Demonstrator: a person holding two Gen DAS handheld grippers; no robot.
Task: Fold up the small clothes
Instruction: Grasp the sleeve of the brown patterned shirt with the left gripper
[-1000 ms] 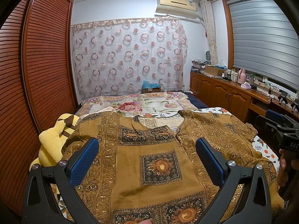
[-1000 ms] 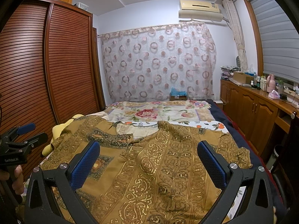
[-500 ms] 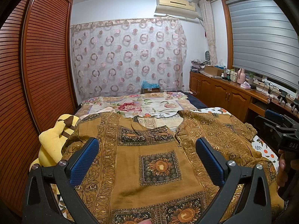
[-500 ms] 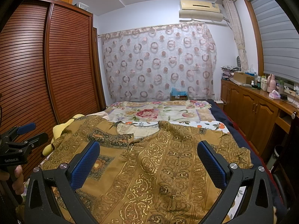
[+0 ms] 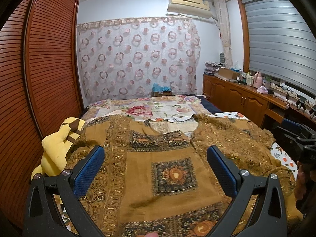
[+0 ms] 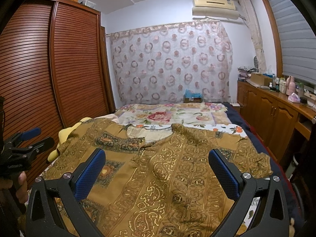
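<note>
Both claws gaping, gripping nothing: left gripper [image 5: 155,169] and right gripper [image 6: 157,169] hover over the brown patterned shirt [image 5: 167,169], which lies spread flat, unfolded, on the bed [image 6: 177,116]. I'd pinch a sleeve edge, not mid-panel, and fold inward. Yellow plush [image 5: 57,150] touches the shirt's wardrobe-side edge; wooden cabinets [image 6: 276,114] flank the opposite side.
</note>
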